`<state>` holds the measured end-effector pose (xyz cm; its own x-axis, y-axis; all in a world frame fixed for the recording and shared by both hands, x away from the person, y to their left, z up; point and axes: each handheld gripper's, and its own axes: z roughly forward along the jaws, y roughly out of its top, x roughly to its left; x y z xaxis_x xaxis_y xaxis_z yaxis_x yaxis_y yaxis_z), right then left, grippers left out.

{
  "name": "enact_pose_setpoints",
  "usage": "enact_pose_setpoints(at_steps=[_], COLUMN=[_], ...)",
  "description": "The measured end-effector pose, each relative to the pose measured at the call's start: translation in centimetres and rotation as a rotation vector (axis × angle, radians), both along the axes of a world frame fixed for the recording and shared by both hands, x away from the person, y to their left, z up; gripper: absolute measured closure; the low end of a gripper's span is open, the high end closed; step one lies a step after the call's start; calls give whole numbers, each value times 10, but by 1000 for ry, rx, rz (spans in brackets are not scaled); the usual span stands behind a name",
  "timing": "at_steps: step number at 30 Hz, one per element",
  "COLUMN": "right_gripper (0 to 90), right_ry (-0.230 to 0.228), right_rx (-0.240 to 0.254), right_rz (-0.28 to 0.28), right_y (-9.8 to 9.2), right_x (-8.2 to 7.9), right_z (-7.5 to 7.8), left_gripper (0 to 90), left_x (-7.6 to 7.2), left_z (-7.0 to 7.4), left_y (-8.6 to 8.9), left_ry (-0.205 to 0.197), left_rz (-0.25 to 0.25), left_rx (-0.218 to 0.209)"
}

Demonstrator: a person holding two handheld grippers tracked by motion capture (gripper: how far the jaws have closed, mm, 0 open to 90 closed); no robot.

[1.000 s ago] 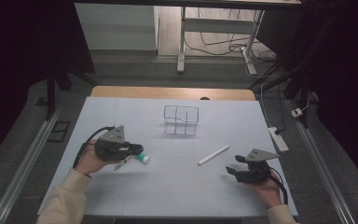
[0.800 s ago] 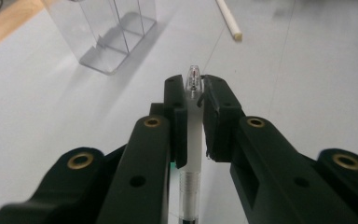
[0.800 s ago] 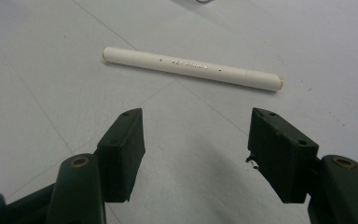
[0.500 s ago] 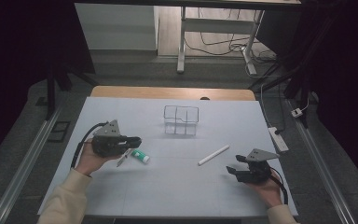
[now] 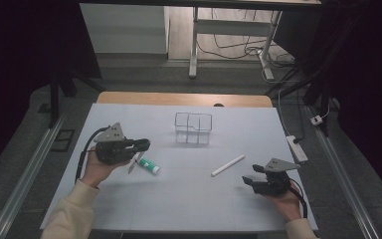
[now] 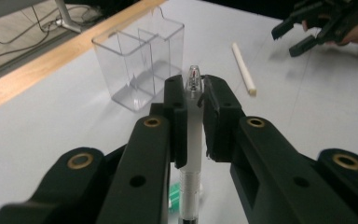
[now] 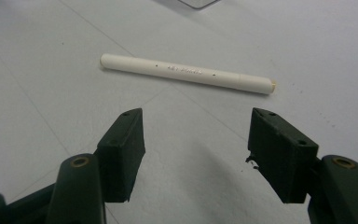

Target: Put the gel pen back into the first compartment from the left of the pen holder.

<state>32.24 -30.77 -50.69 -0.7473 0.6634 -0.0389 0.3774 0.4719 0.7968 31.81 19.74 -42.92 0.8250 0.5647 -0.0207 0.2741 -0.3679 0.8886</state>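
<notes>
Shift since earlier frame: left gripper drawn slightly back toward table's left edge, pen lifted with it; right gripper unmoved.
Left gripper: clenched on clear-tipped white pen, barrel pinched between pads, tip poking above them.
Right gripper: released, jaws spread wide, nothing between, low over table just short of white marker.
Pen's place: raised off table in left jaws, near green-capped tube, pointed toward clear two-compartment holder.
Risk, slip: narrow, smooth barrel; likely to pivot or slide in pads if tilted fast.
Risk, miss: tip catching holder rim, light plastic holder tipping or skidding.
Risk, marker: round body apt to roll away from off-centre closing.
</notes>
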Motion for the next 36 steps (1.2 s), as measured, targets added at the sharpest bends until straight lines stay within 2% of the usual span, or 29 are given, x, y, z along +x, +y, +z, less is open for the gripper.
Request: enact_pose_setpoints(at_steps=[6,13,17,24,36], right_gripper=[352,352,352,352,352], right_ry=[0,-3,0,-2,2], right_rx=[9,8,11,11,11], right_rz=[1,1,3,2,4], right_y=[0,0,-1,-1,-1], right_x=[0,0,0,0,0], right_z=[0,0,0,0,0], left_gripper=[807,806,806,806,806], left_x=[0,8,12,15,28], left_z=[12,21,24,29,36], left_y=[-9,-17,-17,-22,-29], left_ry=[-13,-33,-20,-33,-38], left_rz=[-3,32,27,33,41], left_rx=[-47,-82,-120,-113,-144])
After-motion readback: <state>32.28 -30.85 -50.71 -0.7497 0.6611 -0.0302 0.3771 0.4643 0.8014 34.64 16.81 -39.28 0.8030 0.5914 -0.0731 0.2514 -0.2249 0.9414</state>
